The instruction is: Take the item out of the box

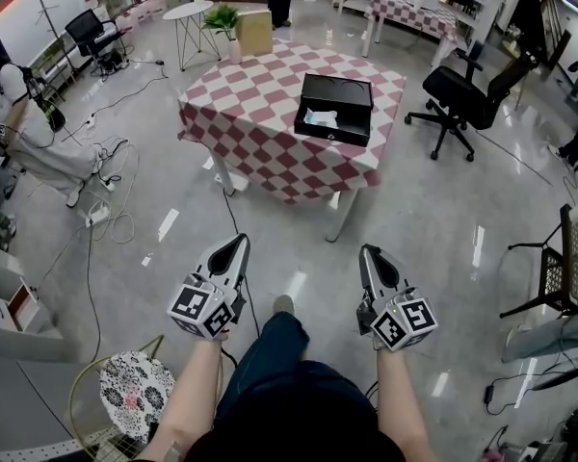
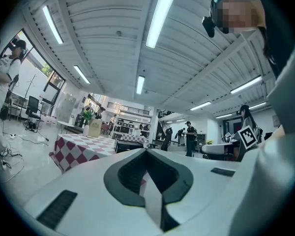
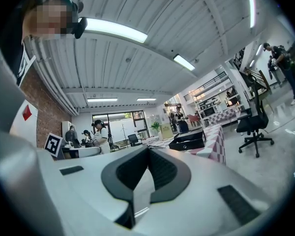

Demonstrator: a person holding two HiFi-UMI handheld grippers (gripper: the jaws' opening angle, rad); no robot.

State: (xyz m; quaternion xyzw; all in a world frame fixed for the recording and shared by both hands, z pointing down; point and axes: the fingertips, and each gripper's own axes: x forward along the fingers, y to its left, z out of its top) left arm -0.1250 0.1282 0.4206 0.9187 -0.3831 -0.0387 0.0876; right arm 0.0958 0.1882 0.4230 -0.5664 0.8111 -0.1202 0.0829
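A pale grey polished floor (image 1: 433, 219) fills most of the head view. On it stands a table (image 1: 260, 114) under a red-and-white checked cloth, well ahead of the person. A black office chair (image 1: 467, 99) stands to the table's right, apart from it.

On the table's right half sits an open black box (image 1: 332, 130), and a white crumpled item (image 1: 320, 116) lies inside it, toward the left end.

Both tools are held low near the person, far from the table and apart from each other. The left gripper (image 1: 239, 242) has its jaws pressed together with nothing between them. The right gripper (image 1: 367, 251) is the same, tips meeting and empty.
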